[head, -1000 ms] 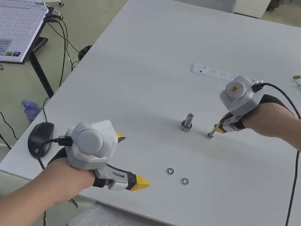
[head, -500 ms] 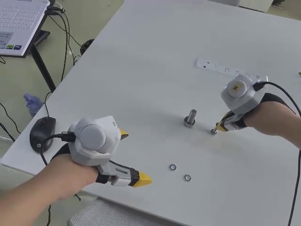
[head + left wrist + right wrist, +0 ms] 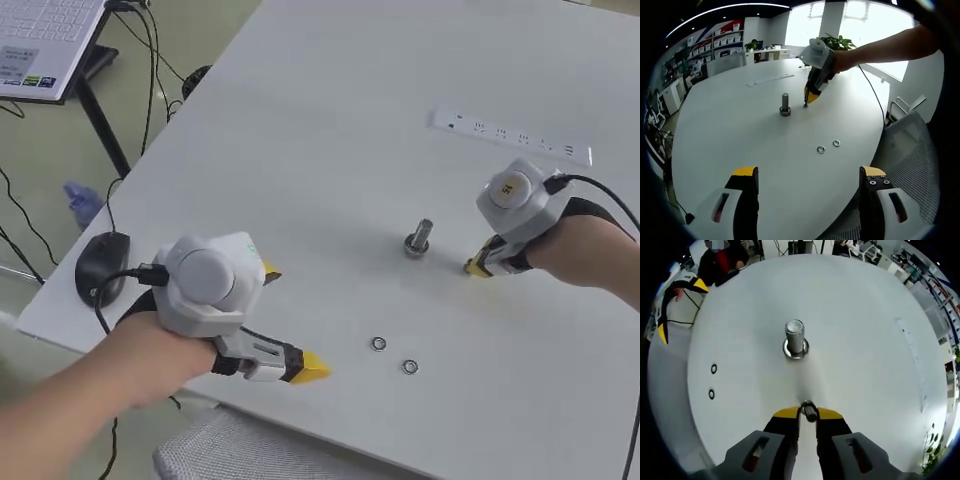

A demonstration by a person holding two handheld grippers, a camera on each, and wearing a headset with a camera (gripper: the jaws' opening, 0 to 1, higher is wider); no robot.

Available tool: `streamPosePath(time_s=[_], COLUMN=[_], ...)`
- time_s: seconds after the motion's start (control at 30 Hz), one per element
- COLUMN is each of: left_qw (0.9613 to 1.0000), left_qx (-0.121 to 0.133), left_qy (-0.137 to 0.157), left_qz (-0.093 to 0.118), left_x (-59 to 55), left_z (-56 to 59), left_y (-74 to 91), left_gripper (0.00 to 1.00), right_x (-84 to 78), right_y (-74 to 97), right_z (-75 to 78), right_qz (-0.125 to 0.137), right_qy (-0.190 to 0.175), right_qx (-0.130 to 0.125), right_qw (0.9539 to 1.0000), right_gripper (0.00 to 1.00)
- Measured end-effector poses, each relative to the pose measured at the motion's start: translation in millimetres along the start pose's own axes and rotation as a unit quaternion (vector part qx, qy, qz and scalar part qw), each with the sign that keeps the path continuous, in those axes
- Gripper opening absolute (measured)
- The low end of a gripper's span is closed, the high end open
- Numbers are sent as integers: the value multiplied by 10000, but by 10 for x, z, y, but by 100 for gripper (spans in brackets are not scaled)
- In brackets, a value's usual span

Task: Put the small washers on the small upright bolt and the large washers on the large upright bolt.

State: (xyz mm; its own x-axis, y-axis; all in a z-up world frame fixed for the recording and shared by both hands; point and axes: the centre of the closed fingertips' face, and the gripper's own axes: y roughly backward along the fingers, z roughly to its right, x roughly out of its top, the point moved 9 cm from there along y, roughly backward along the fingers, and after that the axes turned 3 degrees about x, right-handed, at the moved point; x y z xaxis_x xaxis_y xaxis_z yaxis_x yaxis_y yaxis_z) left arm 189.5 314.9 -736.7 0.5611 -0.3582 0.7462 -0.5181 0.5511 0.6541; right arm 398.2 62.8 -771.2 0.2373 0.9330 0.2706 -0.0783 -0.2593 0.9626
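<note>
I have the small bolt pinched in my closed right gripper, just right of the large bolt standing mid-desk. Nearer lie the left washer and right washer. My left gripper hovers open at the near edge.

Large bolt upright; small bolt beside; two washers flat

one white surface carries two upright bolts, one large bolt and one small bolt, and two loose washers, a first washer and a second washer. two hand-held grippers hang over it, the left hand-held gripper and the right hand-held gripper, each in one of the person's two hands. also counted: one power strip, one computer mouse, one laptop.
</note>
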Motion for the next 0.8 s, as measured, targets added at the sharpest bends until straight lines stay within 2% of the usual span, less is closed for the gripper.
streamPosePath(time_s=[0.3,0.6,0.8], left_qw=[9999,9999,9998], left_qx=[-74,-83,-128], left_qy=[18,6,11], left_qz=[-103,-93,-129], left_x=[-74,-63,-78], left_z=[46,20,44], left_y=[-3,10,2], left_gripper=[81,81,80], right_x=[14,25,26], right_y=[-51,-50,-47], right_z=[19,14,9], right_qz=[11,-15,-35], right_qy=[-5,13,41], right_qx=[27,21,38], right_qw=[10000,10000,10000], right_gripper=[13,13,13])
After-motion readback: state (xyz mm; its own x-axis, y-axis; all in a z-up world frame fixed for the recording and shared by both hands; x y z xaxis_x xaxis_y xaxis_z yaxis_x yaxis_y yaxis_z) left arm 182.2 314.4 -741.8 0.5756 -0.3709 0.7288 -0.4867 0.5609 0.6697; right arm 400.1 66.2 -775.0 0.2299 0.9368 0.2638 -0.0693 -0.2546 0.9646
